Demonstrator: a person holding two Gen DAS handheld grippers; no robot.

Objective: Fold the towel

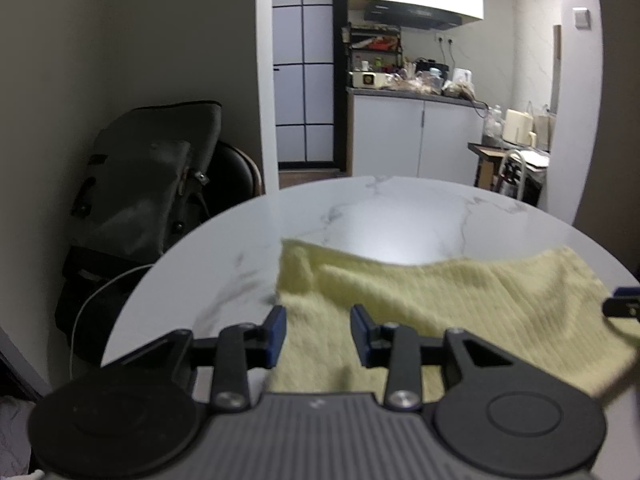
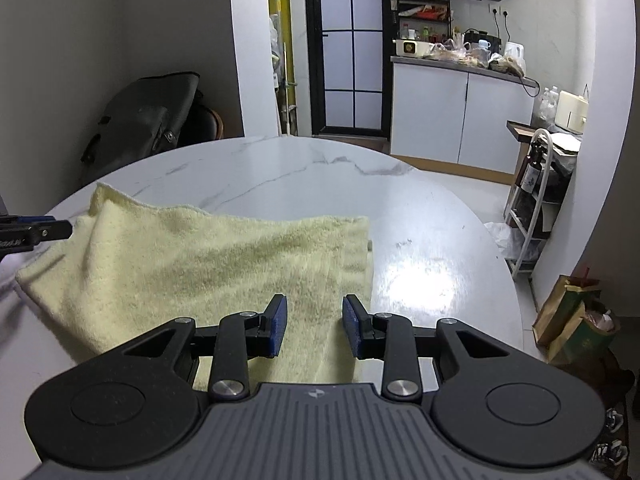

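A pale yellow towel (image 1: 440, 300) (image 2: 208, 264) lies rumpled on the round white marble table (image 1: 380, 208) (image 2: 320, 176), near its front edge. My left gripper (image 1: 318, 334) hovers open over the towel's left part, its blue pads (image 1: 276, 332) apart with cloth showing below the gap. My right gripper (image 2: 314, 326) stands open over the towel's right part, close to the right hem. The tip of the right gripper (image 1: 620, 306) shows at the right edge of the left wrist view; the left gripper's tip (image 2: 36, 232) shows at the left edge of the right wrist view.
A dark bag (image 1: 148, 184) (image 2: 140, 120) rests on a chair behind the table at the left. Kitchen cabinets (image 1: 416, 140) (image 2: 460, 120) with a cluttered counter stand beyond. A wire rack (image 2: 532, 208) and paper bags (image 2: 576, 320) sit on the floor at the right.
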